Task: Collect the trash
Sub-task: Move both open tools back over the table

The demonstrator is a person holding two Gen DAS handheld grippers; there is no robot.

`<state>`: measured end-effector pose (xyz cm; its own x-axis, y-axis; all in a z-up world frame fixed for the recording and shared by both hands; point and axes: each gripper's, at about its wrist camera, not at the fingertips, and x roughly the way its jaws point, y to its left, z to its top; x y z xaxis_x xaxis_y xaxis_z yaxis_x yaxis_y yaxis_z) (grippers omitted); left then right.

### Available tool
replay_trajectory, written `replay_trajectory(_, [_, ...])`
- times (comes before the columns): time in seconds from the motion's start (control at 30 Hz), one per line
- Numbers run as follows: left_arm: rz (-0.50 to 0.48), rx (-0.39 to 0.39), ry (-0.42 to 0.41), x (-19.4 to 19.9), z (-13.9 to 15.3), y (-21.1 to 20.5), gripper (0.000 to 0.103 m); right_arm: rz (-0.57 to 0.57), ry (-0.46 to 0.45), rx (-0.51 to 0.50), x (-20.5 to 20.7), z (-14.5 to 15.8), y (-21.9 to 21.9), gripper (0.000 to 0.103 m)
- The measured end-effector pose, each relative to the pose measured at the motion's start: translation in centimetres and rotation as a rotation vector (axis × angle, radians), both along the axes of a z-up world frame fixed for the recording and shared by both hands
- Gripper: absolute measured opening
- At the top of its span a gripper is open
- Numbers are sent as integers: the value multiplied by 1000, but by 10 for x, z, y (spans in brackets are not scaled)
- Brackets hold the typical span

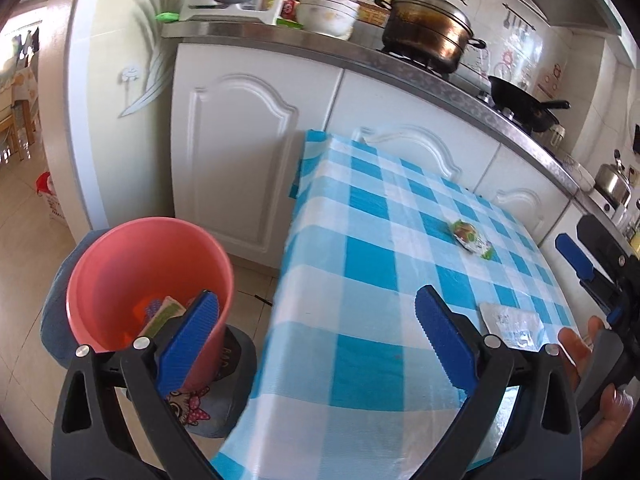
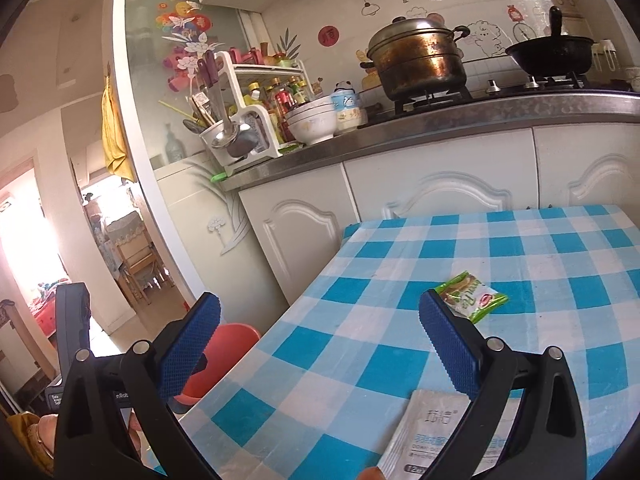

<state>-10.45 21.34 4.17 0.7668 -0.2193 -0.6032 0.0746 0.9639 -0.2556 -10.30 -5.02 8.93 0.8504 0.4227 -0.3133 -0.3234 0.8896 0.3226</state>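
A pink bin [image 1: 132,276] stands on the floor left of the table and holds some wrappers [image 1: 160,314]. It also shows in the right wrist view [image 2: 224,354]. A green snack wrapper [image 1: 472,238] [image 2: 470,296] lies on the blue checked tablecloth [image 1: 360,264] [image 2: 400,340]. A silver-white sachet [image 1: 512,324] [image 2: 428,432] lies near the table's front edge. My left gripper [image 1: 316,340] is open and empty, straddling the bin's rim and the table's left edge. My right gripper [image 2: 320,344] is open and empty above the table's left part; it also shows in the left wrist view [image 1: 584,264].
White kitchen cabinets [image 1: 248,140] run behind the table. On the counter stand a steamer pot [image 1: 428,28], a black wok [image 1: 524,104], bowls [image 1: 328,14] and a rack [image 2: 256,120]. A cap with a cartoon print [image 1: 208,396] lies under the bin.
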Motion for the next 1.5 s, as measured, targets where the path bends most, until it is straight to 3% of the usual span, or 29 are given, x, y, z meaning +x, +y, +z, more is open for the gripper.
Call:
replay_trajectory(1.0, [-206, 91, 73, 0, -13, -112, 99, -206, 51, 86, -4, -17, -134, 98])
replay_trajectory(1.37, [-320, 104, 90, -7, -13, -152, 99, -220, 124, 137, -4, -26, -165, 98])
replay_trajectory(1.5, [-366, 58, 112, -12, -16, -167, 99, -184, 219, 175, 2, -35, -170, 98])
